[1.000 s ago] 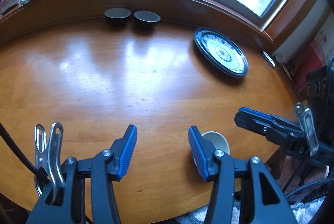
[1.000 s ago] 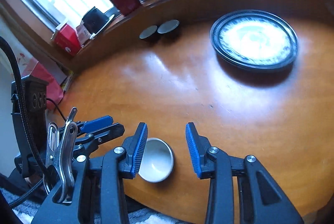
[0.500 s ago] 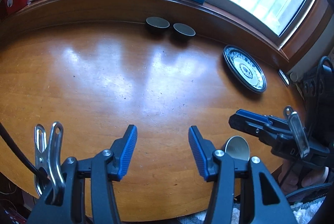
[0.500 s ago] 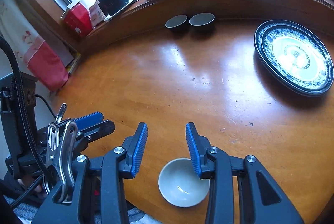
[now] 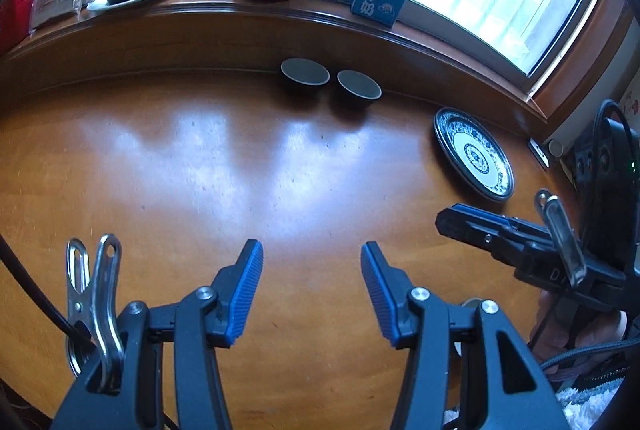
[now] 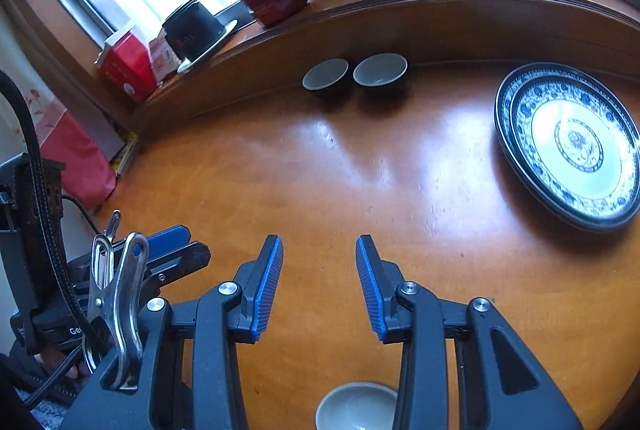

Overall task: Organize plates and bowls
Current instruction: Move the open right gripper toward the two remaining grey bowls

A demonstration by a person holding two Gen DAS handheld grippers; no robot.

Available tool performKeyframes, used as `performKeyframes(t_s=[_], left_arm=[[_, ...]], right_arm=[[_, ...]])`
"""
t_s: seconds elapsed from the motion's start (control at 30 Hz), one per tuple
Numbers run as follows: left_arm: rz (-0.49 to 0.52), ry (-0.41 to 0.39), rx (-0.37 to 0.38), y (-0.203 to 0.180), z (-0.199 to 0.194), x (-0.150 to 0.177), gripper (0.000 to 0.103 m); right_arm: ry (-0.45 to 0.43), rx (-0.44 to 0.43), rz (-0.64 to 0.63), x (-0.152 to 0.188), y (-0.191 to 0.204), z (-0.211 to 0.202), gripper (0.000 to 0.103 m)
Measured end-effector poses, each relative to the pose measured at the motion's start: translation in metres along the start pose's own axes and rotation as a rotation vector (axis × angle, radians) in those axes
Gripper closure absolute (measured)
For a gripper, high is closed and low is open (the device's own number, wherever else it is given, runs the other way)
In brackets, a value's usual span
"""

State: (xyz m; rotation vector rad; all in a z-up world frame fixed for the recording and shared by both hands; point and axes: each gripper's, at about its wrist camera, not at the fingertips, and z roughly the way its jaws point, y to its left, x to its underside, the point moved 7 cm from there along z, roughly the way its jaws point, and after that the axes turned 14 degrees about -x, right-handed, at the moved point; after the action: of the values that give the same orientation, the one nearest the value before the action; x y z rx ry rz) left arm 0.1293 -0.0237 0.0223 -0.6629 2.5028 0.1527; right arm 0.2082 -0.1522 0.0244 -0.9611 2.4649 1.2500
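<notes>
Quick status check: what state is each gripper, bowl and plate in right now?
Left gripper: open, holding nothing.
Right gripper: open, holding nothing.
Two dark bowls: upright, side by side at the table's far edge.
White bowl: upright, at the near edge, below the right gripper.
Patterned plate: face up, flat on the table, seemingly stacked on another.

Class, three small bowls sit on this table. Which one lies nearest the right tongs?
The pale bowl at the table's near edge, just beneath the open right tongs. The two dark bowls stand side by side far off, below the windowsill.
</notes>
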Motion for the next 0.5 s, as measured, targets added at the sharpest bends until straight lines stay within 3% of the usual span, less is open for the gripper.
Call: performKeyframes(t_s=[0.3,0.5], left_arm=[[0.052,-0.003,0.036,0.006,0.035,-0.045,0.049],[0.059,0.001,0.085,0.017,0.072,-0.097,0.053]], right_arm=[[-0.008,0.024,0.042,-0.046,-0.009,0.033,0.064],[-0.006,-0.001,0.149,-0.085,-0.023,0.063,0.064]])
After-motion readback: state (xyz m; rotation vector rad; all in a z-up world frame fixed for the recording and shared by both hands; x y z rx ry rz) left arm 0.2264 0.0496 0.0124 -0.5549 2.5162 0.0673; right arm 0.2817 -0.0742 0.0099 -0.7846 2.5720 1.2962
